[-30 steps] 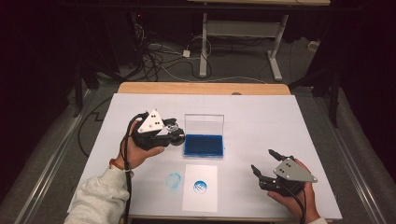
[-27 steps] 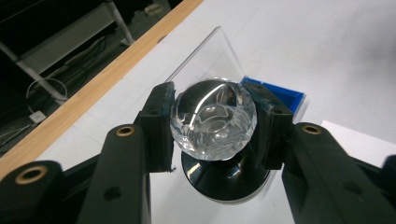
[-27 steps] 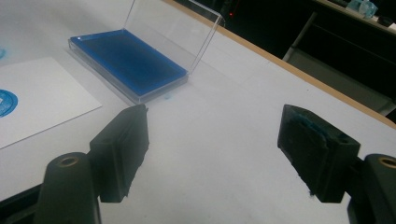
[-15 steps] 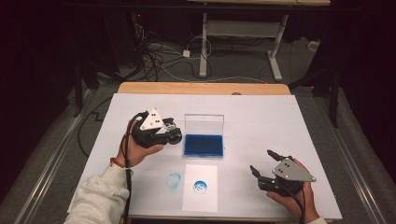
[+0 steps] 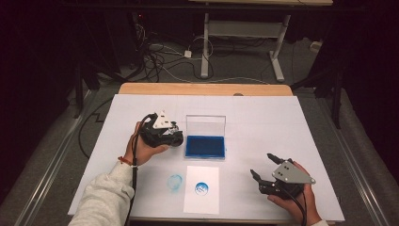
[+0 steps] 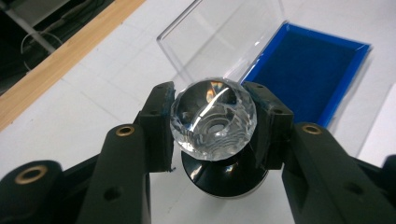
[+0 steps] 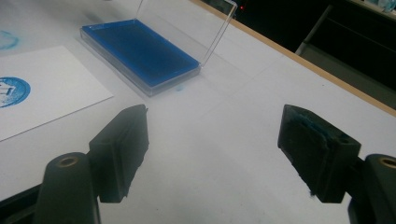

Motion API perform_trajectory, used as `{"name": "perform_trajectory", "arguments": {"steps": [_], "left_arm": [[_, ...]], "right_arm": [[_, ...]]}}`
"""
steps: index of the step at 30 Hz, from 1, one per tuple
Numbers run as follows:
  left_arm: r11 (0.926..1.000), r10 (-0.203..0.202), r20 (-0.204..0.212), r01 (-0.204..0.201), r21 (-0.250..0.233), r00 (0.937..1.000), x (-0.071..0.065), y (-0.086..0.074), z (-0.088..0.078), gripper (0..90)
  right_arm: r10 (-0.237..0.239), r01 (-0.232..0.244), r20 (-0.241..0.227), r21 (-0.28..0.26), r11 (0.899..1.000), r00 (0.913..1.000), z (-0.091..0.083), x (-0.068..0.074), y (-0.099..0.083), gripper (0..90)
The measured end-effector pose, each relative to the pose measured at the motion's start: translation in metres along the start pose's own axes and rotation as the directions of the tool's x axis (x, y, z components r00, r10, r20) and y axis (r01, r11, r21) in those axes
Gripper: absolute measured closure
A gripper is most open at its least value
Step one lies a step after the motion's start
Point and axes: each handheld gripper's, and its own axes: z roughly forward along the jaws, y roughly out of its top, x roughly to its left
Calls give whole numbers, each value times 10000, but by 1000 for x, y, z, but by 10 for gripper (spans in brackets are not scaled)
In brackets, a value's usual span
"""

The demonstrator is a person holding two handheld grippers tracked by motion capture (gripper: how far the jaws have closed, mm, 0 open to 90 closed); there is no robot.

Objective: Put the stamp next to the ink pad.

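My left gripper (image 5: pixel 177 138) (image 6: pixel 213 125) is shut on a stamp (image 6: pixel 213 119) with a faceted clear knob and a round black base (image 6: pixel 224 175). It hangs just left of the open ink pad (image 5: pixel 205 146) (image 6: pixel 308 74), whose clear lid (image 5: pixel 205 126) (image 6: pixel 219 37) stands upright. A white sheet (image 5: pixel 203 202) (image 7: pixel 56 88) bearing a round blue print (image 5: pixel 201 189) (image 7: pixel 9 91) lies in front of the pad. My right gripper (image 5: pixel 263 165) (image 7: pixel 224 140) is open with nothing between its jaws, resting low at the front right and aimed toward the ink pad (image 7: pixel 140 51).
A blue ink smudge (image 5: pixel 175 181) marks the white table cover (image 5: pixel 263 117) left of the sheet. The table's wooden far edge (image 5: pixel 202 88) runs behind. Cables and a desk frame (image 5: pixel 240 33) lie on the floor beyond.
My left gripper has sunk a little toward the table with the stamp still held. The right gripper has stayed in place.
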Motion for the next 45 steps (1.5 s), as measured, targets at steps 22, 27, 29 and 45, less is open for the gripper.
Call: {"name": "perform_trajectory", "arguments": {"steps": [22, 27, 29, 45], "left_arm": [[9964, 28, 296, -53, 844, 9996, -4, -12, 26, 549], [9968, -53, 385, 22, 795, 9992, -5, -13, 27, 546], [9970, -85, 444, 50, 774, 9990, -5, -13, 27, 546], [9968, -389, 419, 359, 712, 9984, -4, -16, 27, 455]], "right_arm": [[-86, 92, -186, 298, 9995, 9998, 3, 1, -2, 252], [-118, 124, -213, 291, 9995, 9997, 3, 1, -2, 252], [-121, 127, -202, 302, 9995, 9997, 3, 1, -2, 252], [-140, 145, -202, 256, 9996, 9997, 2, 0, -1, 251]]}}
